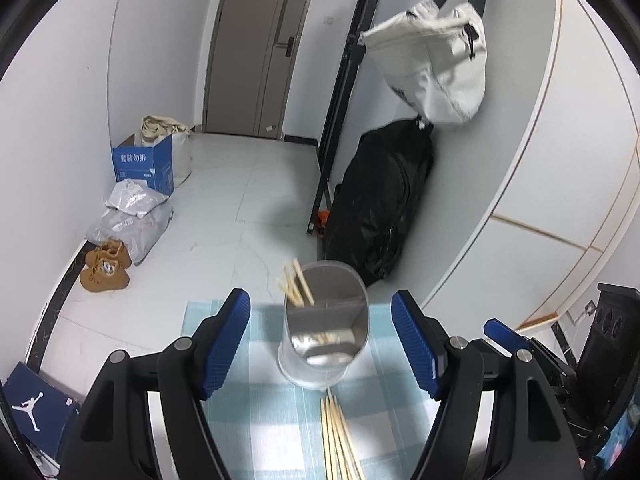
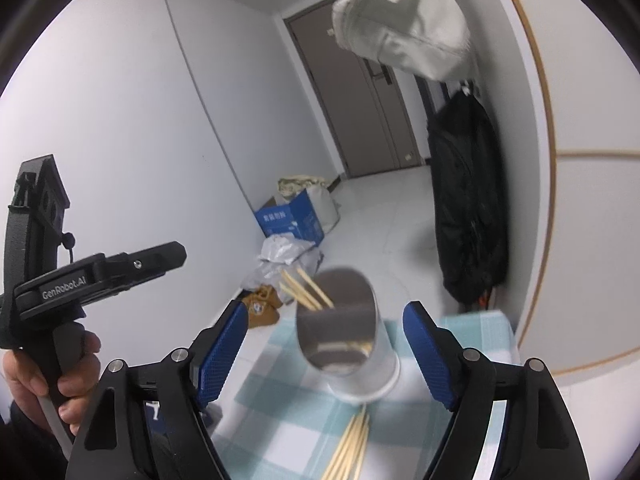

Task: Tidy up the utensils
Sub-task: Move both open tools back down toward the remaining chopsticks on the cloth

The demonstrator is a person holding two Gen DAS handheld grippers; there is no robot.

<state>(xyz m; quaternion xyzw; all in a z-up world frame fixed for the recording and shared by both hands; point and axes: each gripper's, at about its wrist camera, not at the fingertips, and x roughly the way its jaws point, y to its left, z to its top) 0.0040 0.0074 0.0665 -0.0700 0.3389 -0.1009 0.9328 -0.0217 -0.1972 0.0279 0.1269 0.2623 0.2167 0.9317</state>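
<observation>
The left tongs point(image 1: 320, 344) are wide open and hold nothing. The shiny metal cup point(image 1: 324, 332) with chopsticks point(image 1: 297, 283) sits mid-frame on the checked cloth point(image 1: 256, 412). More loose chopsticks point(image 1: 340, 436) lie below it. The right tongs point(image 2: 324, 354) gape empty too.

The loose chopsticks point(image 1: 338, 440) run off the bottom edge in both wrist views, so their full length is unseen. In the right wrist view the metal holder point(image 2: 344, 336) at lower centre is motion-blurred, its inner divider hard to read. The person's hand point(image 2: 48, 376) is cut by the left edge.
</observation>
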